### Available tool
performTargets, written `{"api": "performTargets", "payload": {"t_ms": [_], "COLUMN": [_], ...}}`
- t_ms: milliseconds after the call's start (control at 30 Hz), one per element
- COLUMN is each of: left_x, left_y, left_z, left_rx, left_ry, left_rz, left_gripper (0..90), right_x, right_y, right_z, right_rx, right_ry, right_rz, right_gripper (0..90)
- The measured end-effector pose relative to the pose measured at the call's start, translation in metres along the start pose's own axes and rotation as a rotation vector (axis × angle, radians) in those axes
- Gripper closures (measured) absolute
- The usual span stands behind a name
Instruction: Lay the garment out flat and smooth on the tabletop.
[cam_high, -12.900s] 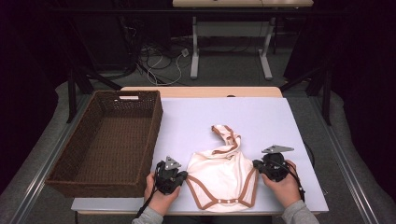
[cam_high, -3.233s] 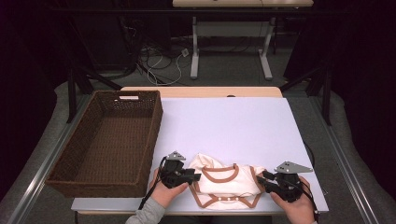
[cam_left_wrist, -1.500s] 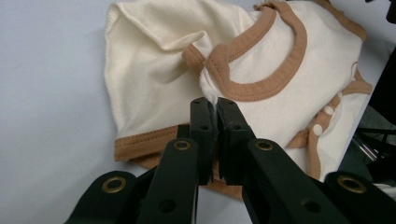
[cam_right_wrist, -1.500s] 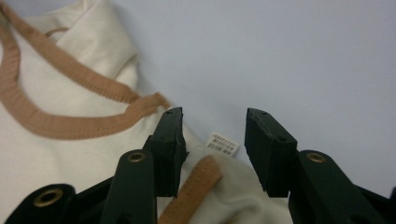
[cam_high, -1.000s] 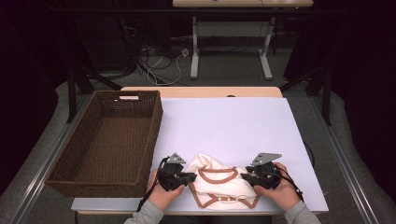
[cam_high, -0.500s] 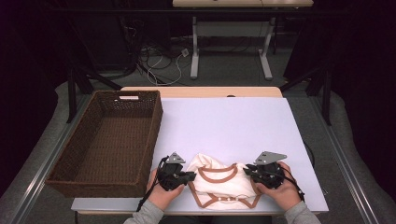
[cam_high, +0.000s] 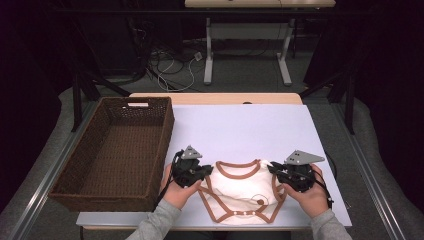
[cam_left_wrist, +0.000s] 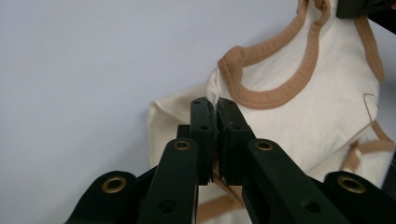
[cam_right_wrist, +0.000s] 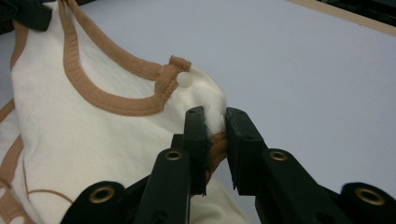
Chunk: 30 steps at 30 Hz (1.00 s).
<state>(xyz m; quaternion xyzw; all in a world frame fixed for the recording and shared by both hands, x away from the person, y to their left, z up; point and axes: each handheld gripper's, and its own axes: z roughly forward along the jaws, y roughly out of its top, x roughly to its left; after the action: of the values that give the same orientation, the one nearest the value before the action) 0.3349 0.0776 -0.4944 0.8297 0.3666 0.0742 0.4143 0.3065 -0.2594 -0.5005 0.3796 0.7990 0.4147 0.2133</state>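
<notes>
1. One wicker basket (cam_high: 112, 150) stands at the left of the white table (cam_high: 240, 125), its long side just beside the work.
2. The left gripper (cam_high: 202, 172) sits in the person's left hand (cam_high: 176, 192), next to the basket's near right corner. In the left gripper view its jaws are pressed nearly together on a thin fold of cream cloth at the garment's shoulder.
3. The baby bodysuit (cam_high: 240, 192), cream with tan binding, lies near the table's front edge between the two grippers, neckline facing away from the person. Its shoulders seem slightly raised off the table, though the high view is too small to be sure.
4. A white snap button (cam_right_wrist: 184, 80) sits on the tan neck binding, just beside the right gripper's jaws.
5. The right gripper (cam_high: 277, 172), held in the right hand (cam_high: 310, 195), pinches the other shoulder. Its jaws have just been closing, with bunched cloth and a bit of tan trim caught between them.
</notes>
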Motion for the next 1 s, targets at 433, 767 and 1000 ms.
{"api": "performTargets", "payload": {"t_ms": [433,767,1000], "left_x": [0.027,0.036,0.043], "left_y": [0.066,0.110,0.133], "left_z": [0.007,0.004,-0.002], "left_rx": [-0.068,-0.128,-0.149], "left_ry": [0.061,0.101,0.121], "left_rz": [0.000,0.004,0.022], "left_gripper": [86.6,86.7,86.8], "right_x": [-0.044,-0.068,-0.073], "right_y": [0.053,0.095,0.119], "right_z": [0.008,0.011,0.010], "right_rx": [-0.048,-0.064,-0.078], "right_ry": [-0.045,-0.123,-0.176], "right_rz": [0.059,0.066,0.031], "right_gripper": [79.0,79.0,79.0]}}
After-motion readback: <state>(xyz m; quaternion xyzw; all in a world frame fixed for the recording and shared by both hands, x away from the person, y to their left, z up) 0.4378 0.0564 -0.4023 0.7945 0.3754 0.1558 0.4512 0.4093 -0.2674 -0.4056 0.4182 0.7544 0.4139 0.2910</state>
